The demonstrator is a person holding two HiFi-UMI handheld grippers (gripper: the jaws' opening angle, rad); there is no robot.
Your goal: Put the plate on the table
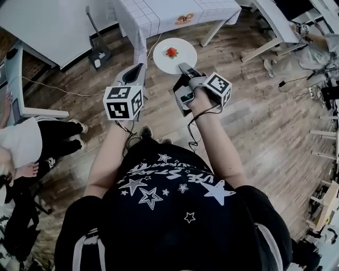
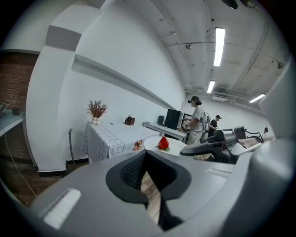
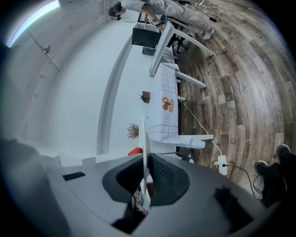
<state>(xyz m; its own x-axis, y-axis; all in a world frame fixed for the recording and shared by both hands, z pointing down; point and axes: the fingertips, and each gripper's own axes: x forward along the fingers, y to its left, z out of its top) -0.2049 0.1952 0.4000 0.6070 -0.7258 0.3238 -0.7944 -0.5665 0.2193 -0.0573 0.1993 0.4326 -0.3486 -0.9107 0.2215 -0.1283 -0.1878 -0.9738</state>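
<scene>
A white plate with a red strawberry on it hangs level above the wooden floor, just in front of the table with the white checked cloth. My right gripper is shut on the plate's near right rim. In the right gripper view the plate shows edge-on between the jaws, with the strawberry to its left. My left gripper is beside the plate's left edge, apart from it, shut and holding nothing. In the left gripper view the plate and strawberry lie beyond my left gripper.
A small brown object lies on the checked cloth. A dustpan with a long handle stands left of the table, near a white desk. A person sits at the left. Cables run over the floor; chairs and gear crowd the right.
</scene>
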